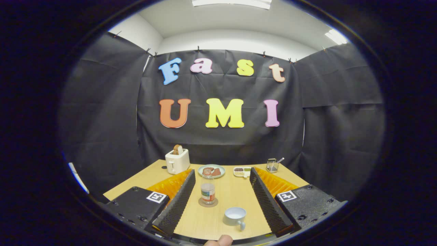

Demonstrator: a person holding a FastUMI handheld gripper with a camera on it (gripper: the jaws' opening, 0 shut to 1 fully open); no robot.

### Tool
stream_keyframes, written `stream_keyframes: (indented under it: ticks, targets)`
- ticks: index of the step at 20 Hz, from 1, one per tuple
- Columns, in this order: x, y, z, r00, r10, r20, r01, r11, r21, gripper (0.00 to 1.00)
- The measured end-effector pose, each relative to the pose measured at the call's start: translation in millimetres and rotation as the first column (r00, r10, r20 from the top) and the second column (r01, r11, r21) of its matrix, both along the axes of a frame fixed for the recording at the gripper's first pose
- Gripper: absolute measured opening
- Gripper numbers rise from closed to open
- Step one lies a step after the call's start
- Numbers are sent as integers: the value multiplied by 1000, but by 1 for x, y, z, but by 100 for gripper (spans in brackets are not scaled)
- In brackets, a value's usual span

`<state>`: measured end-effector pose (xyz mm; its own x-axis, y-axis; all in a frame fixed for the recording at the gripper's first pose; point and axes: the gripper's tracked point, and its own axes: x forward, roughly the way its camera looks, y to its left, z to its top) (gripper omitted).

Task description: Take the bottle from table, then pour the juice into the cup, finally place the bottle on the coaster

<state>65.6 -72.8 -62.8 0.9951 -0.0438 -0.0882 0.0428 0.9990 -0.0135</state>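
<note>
A clear bottle point(207, 189) with a coloured label stands upright on a round brown coaster point(208, 203) on the wooden table point(235, 194). A pale blue cup point(235, 216) with its handle toward me sits nearer, to the right of the bottle. My gripper point(222, 176) is open, its two black ridged fingers point(179, 201) spread wide. Bottle and cup both lie in the gap between the fingers, touching neither. A fingertip of the person's hand point(222, 241) shows at the gripper's base.
Along the table's far edge stand a white toaster point(177, 160) with bread in it, a plate point(211, 171) of food, a small divided dish point(242, 171) and a wire basket point(272, 165). Black cloth walls close the booth behind and beside.
</note>
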Motion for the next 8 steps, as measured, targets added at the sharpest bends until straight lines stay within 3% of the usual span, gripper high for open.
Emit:
stream_keyframes:
  ticks: [8]
  targets:
    - [-11,-16,23,1000,-2,29,2,1000,19,100]
